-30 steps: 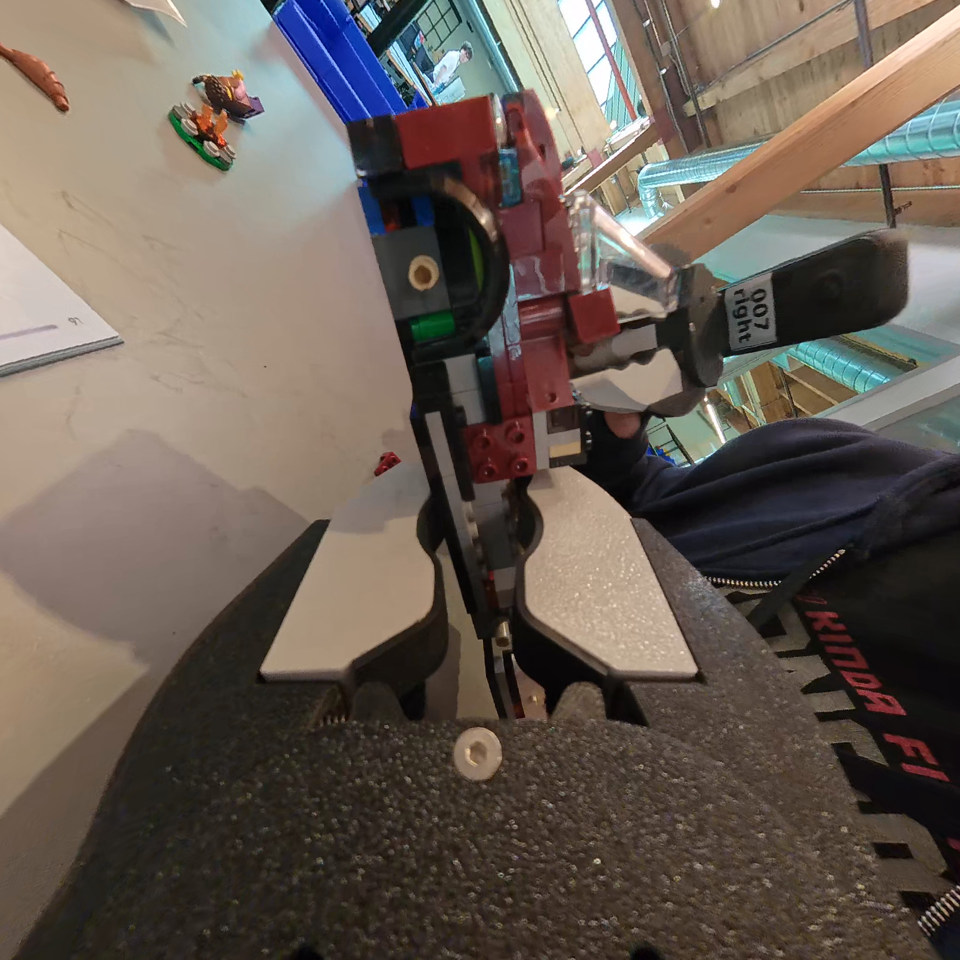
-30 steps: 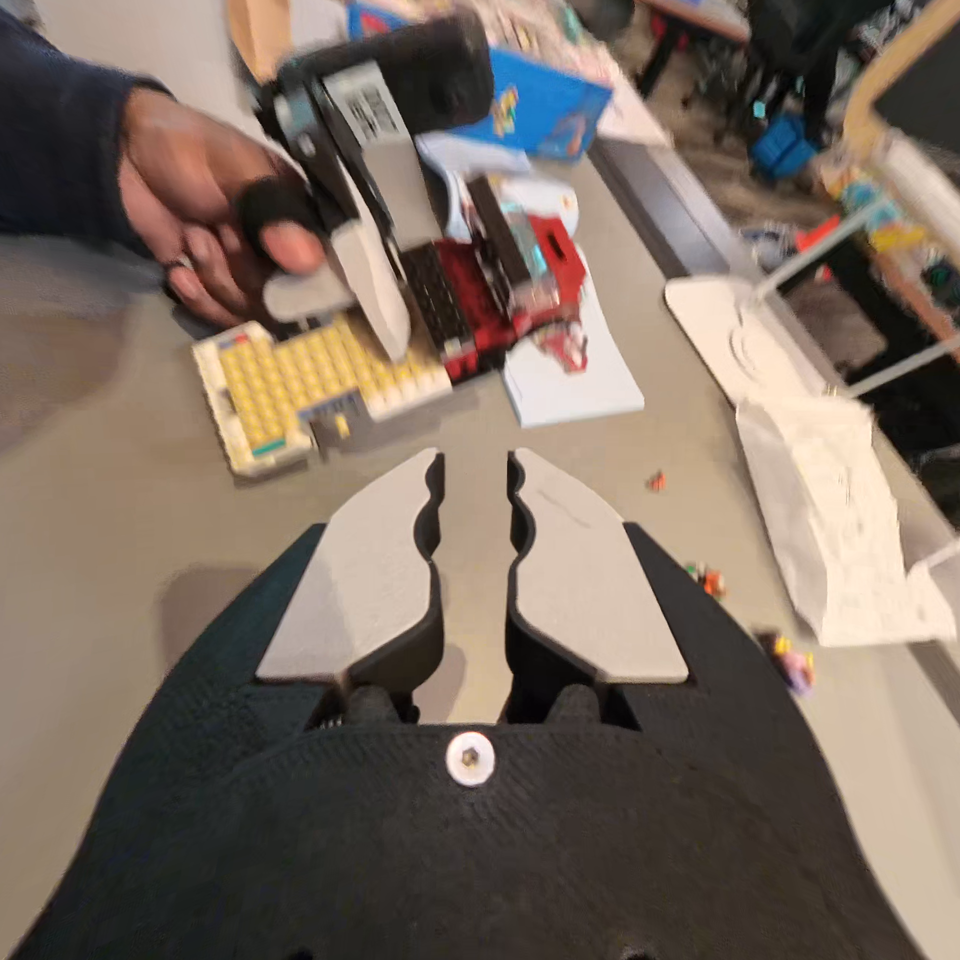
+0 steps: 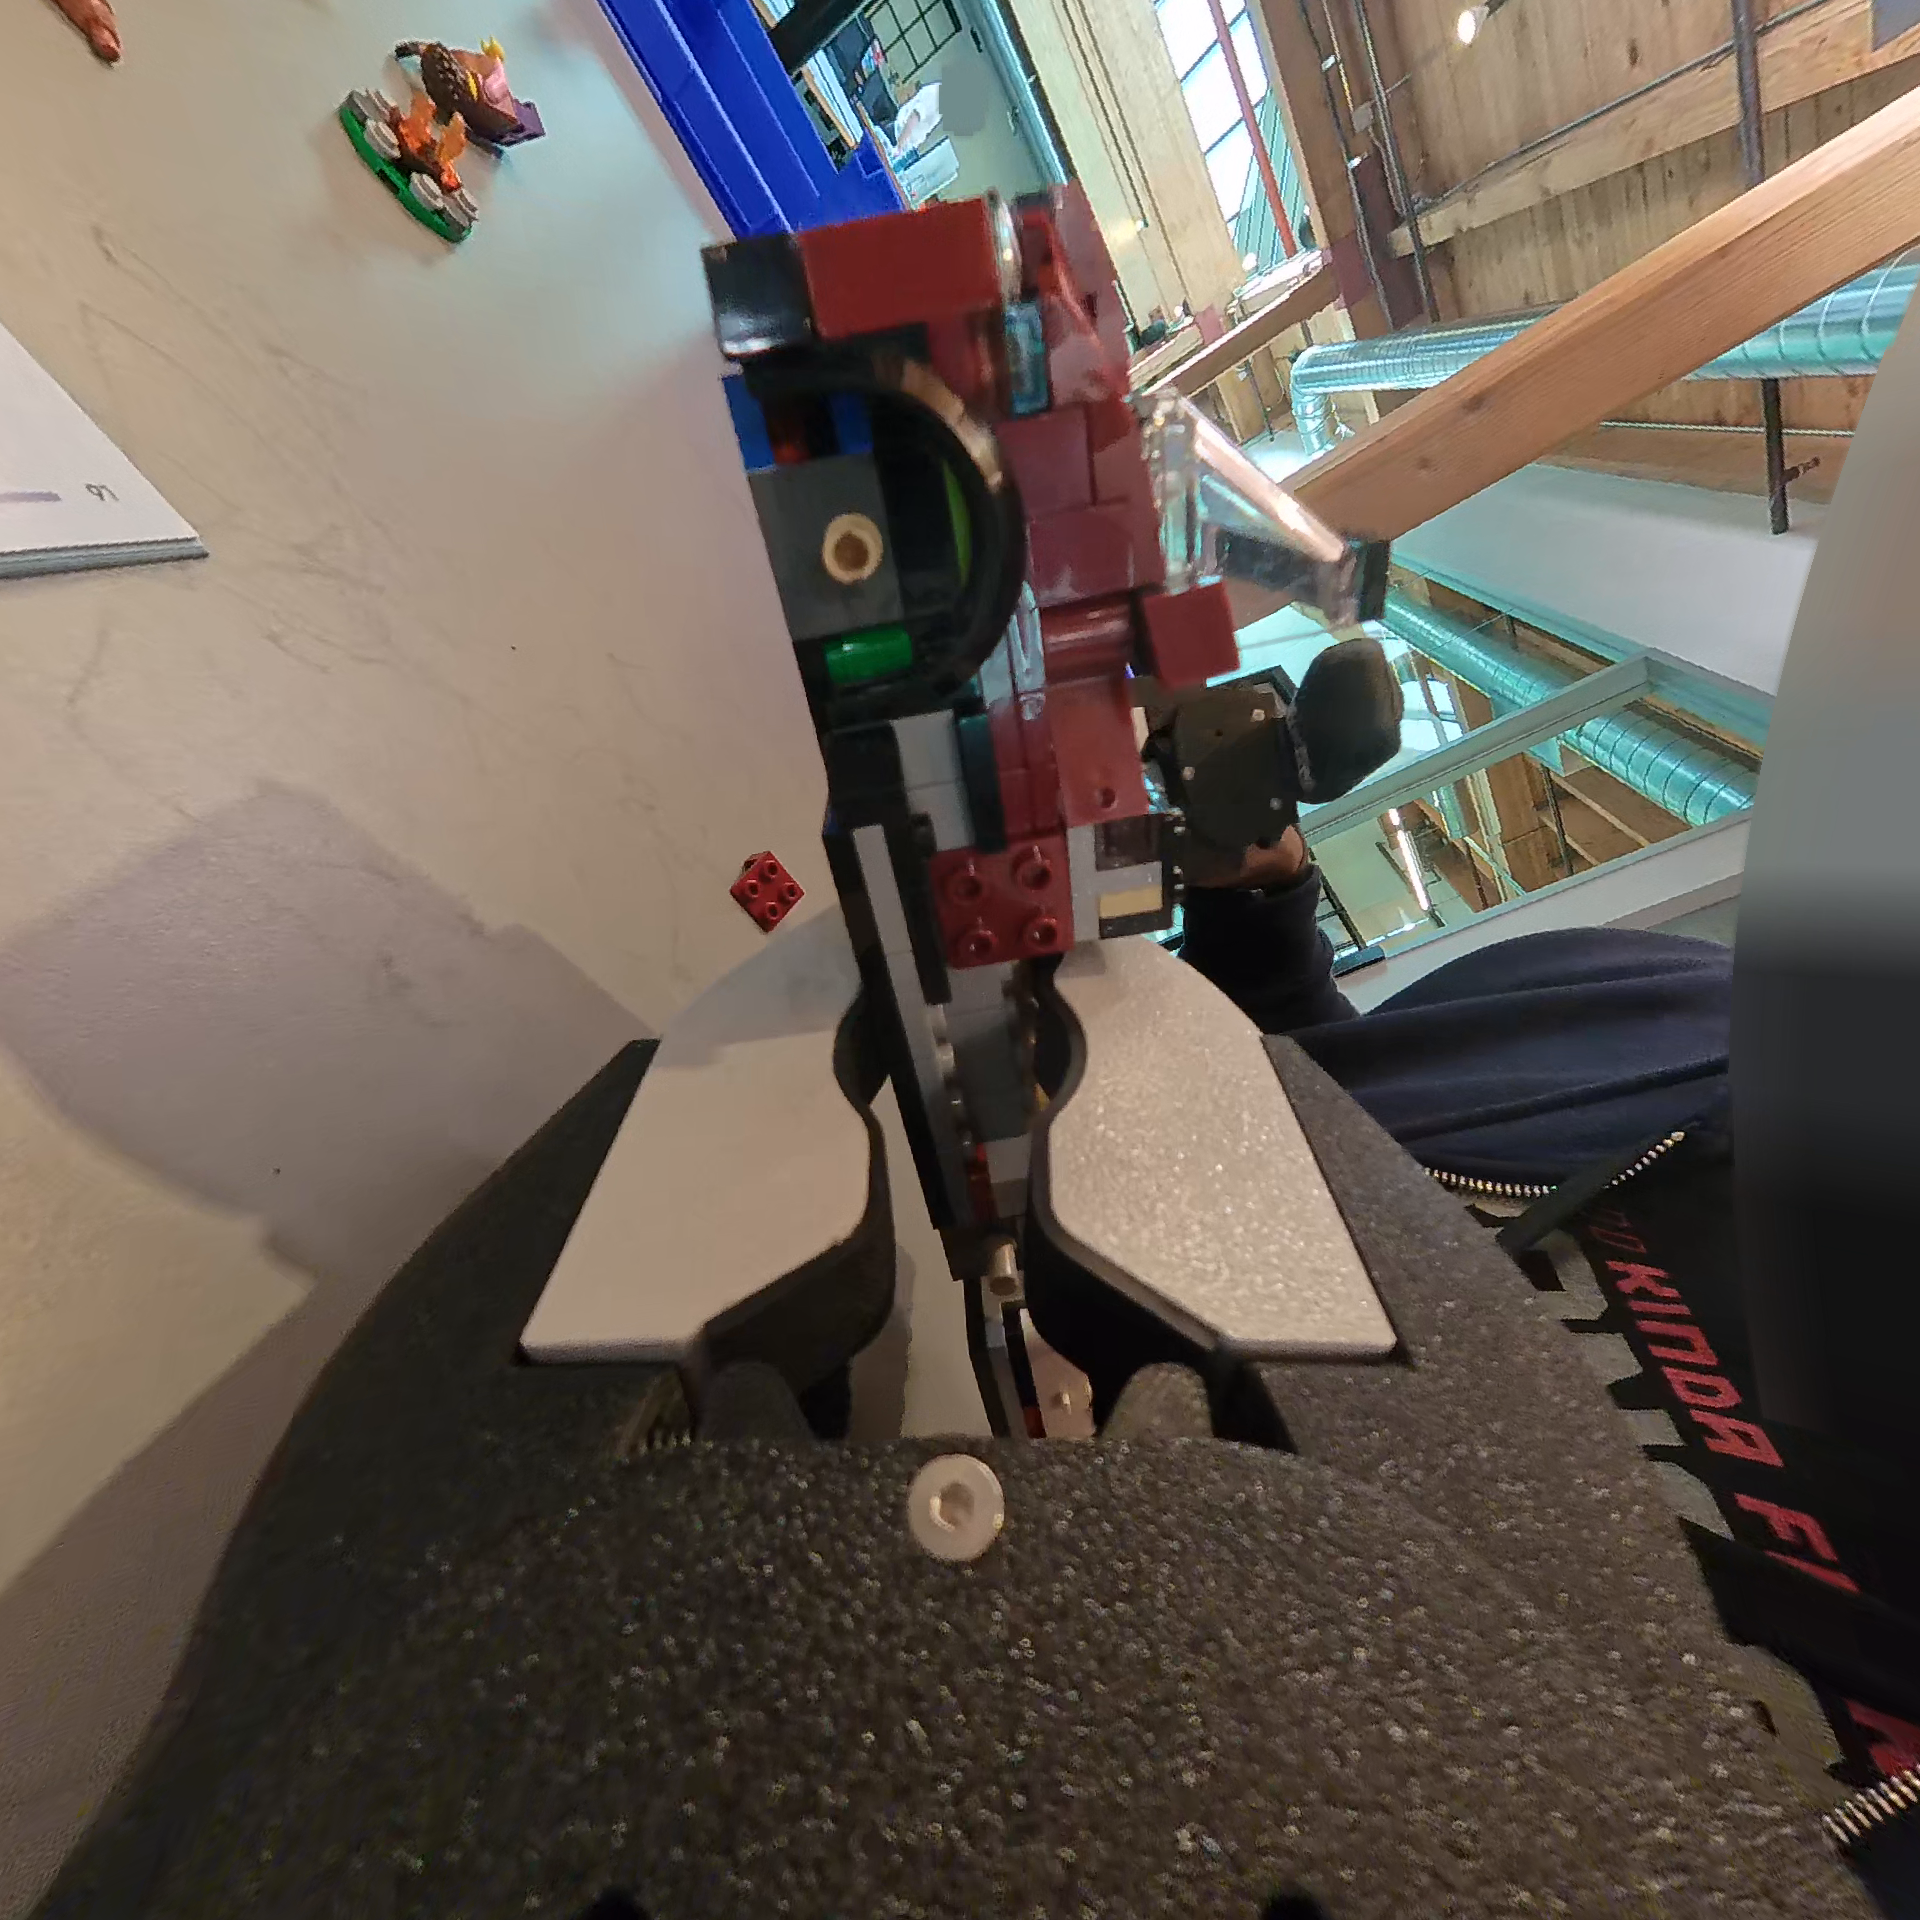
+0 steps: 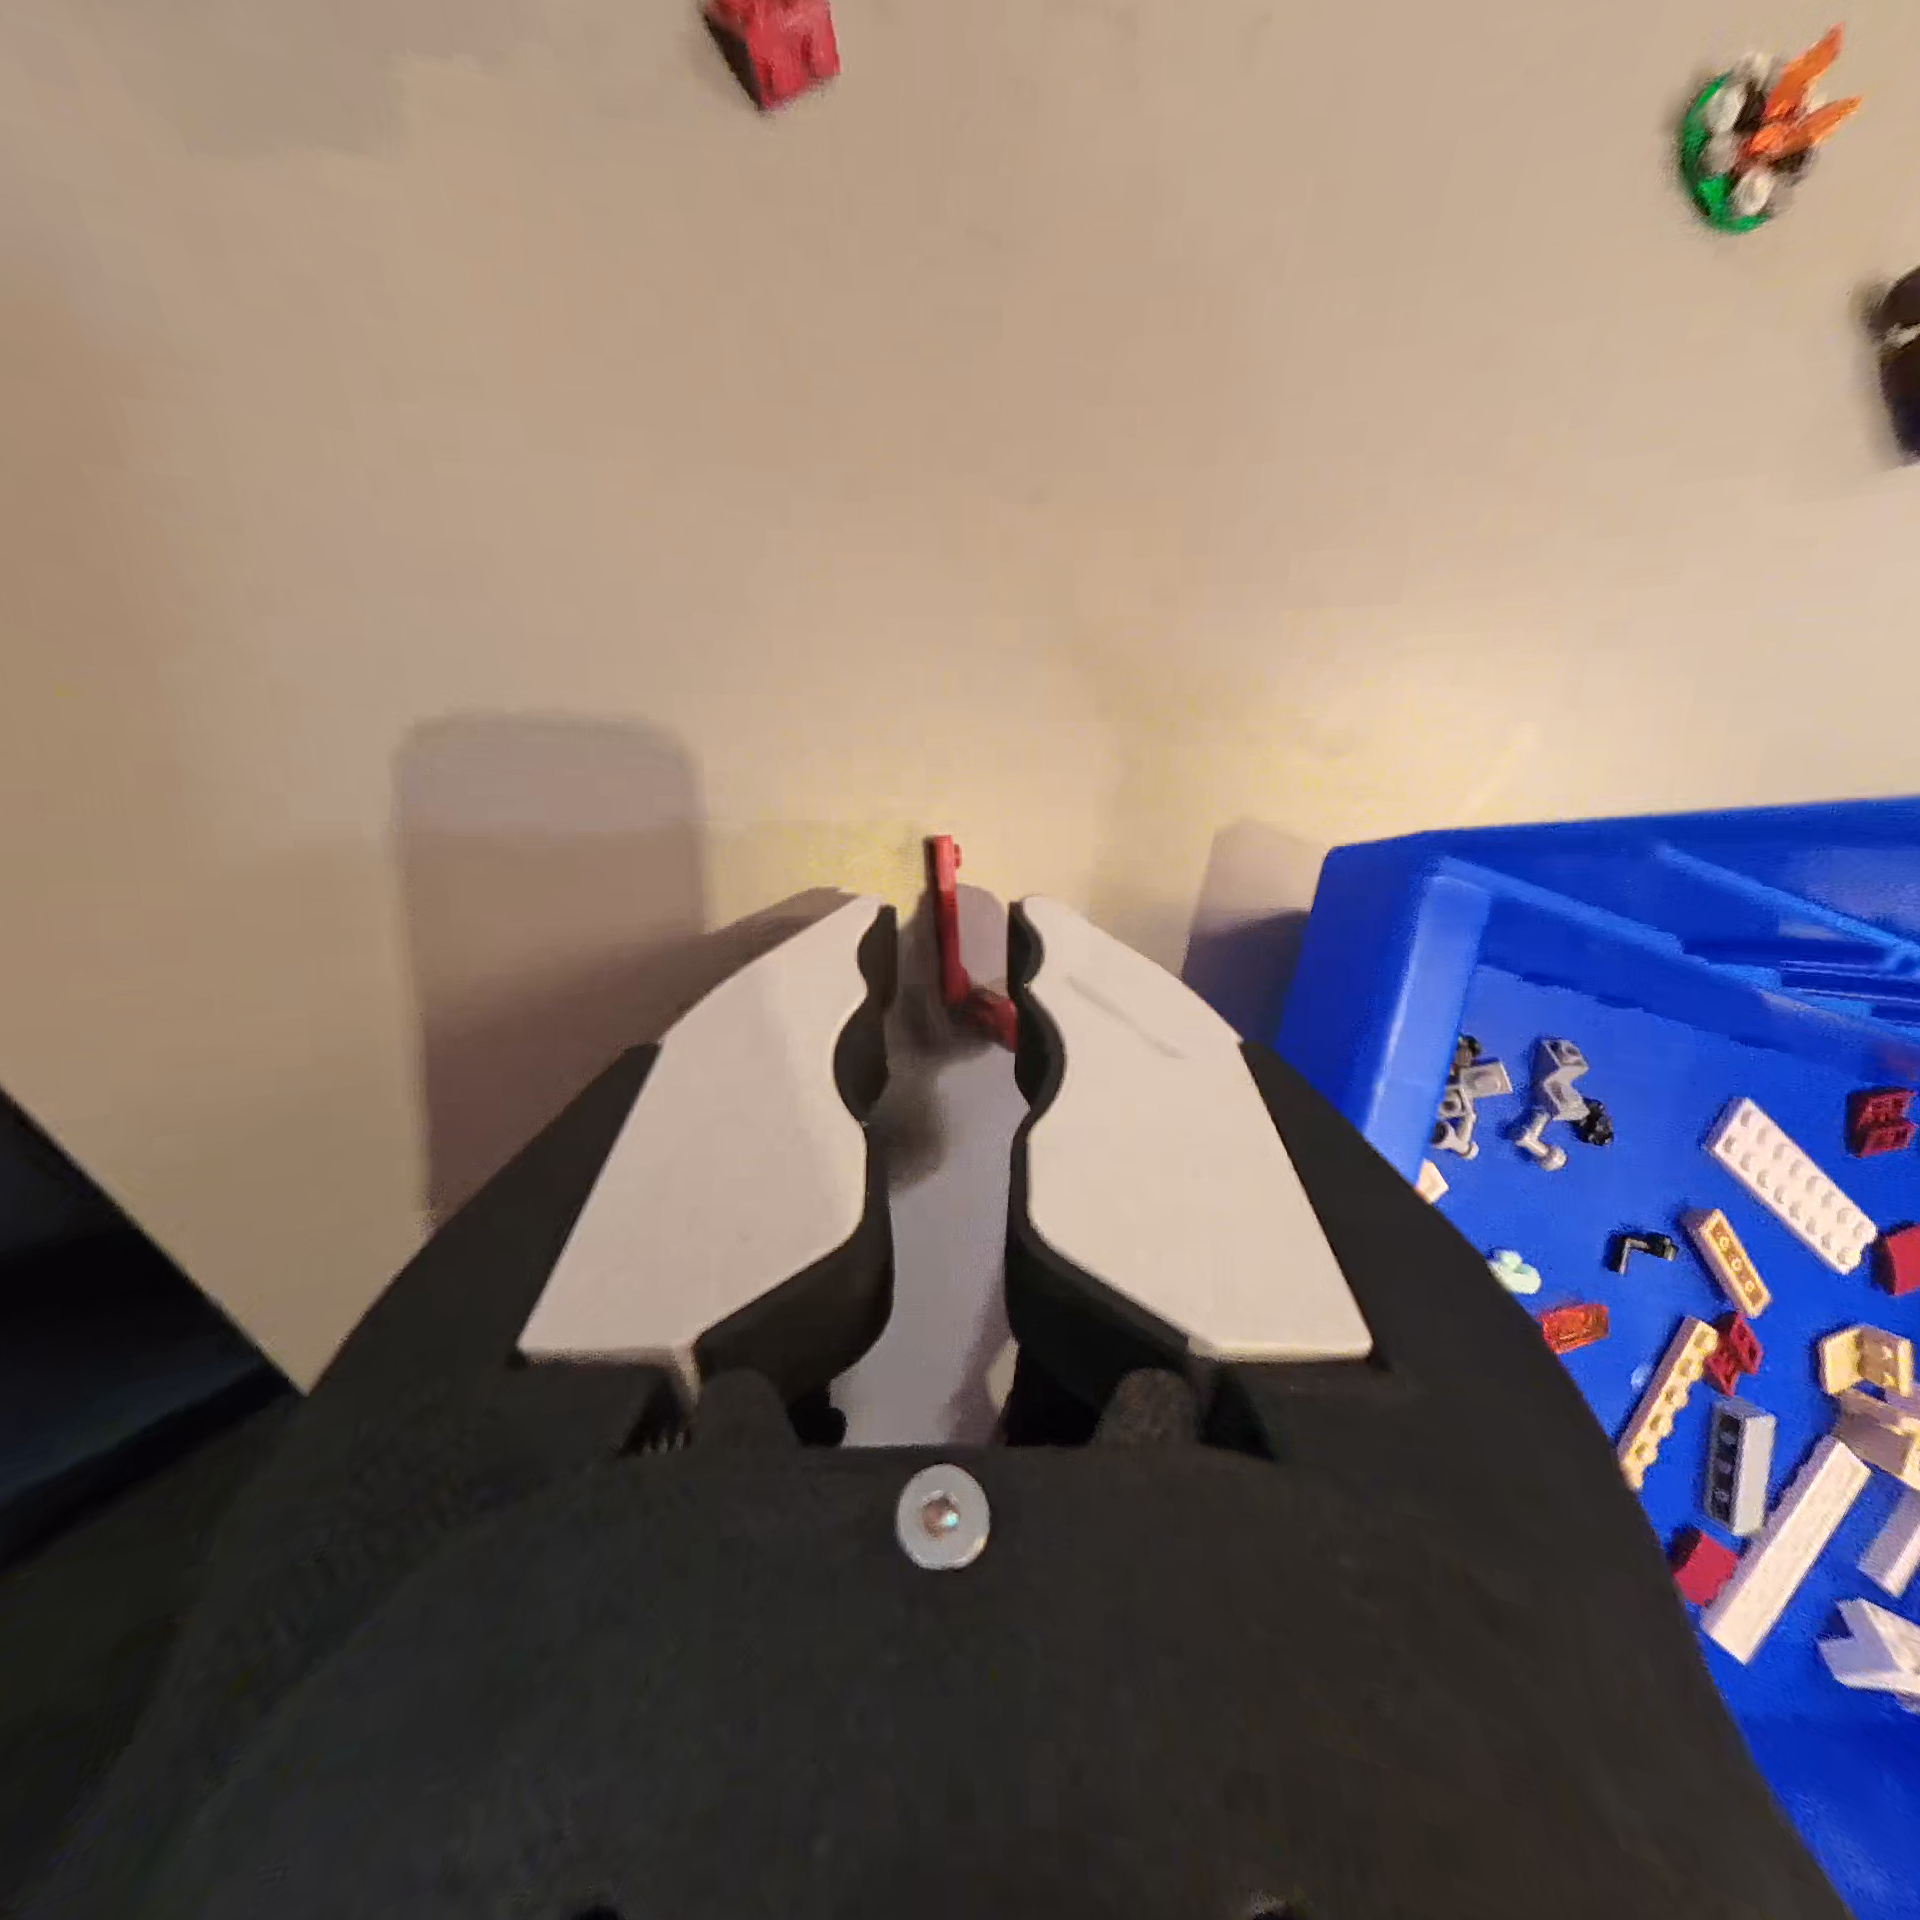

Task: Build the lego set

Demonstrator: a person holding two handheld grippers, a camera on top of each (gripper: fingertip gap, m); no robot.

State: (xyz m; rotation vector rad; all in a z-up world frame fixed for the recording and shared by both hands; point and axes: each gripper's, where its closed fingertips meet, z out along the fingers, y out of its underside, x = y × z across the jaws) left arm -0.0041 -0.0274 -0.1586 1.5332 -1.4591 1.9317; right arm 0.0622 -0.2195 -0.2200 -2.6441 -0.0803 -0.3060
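My left gripper (image 3: pixel 971 997) is shut on a brick-built model (image 3: pixel 935 540) of dark red, black and grey parts with a clear windscreen piece, and holds it off the pale table (image 3: pixel 364 675). My right gripper (image 4: pixel 951 920) is low over the table (image 4: pixel 935 468). A small red L-shaped brick piece (image 4: pixel 945 925) stands between its fingertips. The piece's foot is against the right finger (image 4: pixel 1101 997), and a gap shows on the left side, so the jaws are open around it. The right gripper's black body (image 3: pixel 1236 758) shows behind the model in the left wrist view.
A blue bin (image 4: pixel 1455 935) with several loose bricks stands right of my right gripper. A loose dark red brick (image 4: pixel 774 47) and a green round piece with orange flames (image 4: pixel 1751 145) lie farther off. A white booklet (image 3: pixel 62 488) lies at the left. A person's dark sleeve (image 3: pixel 1558 1039) is close. About 20 cm separates my left fingertips from my right.
My right gripper left the model and came down to the table by the blue bin, its jaws narrowing around the small red piece. My left gripper still holds the model.
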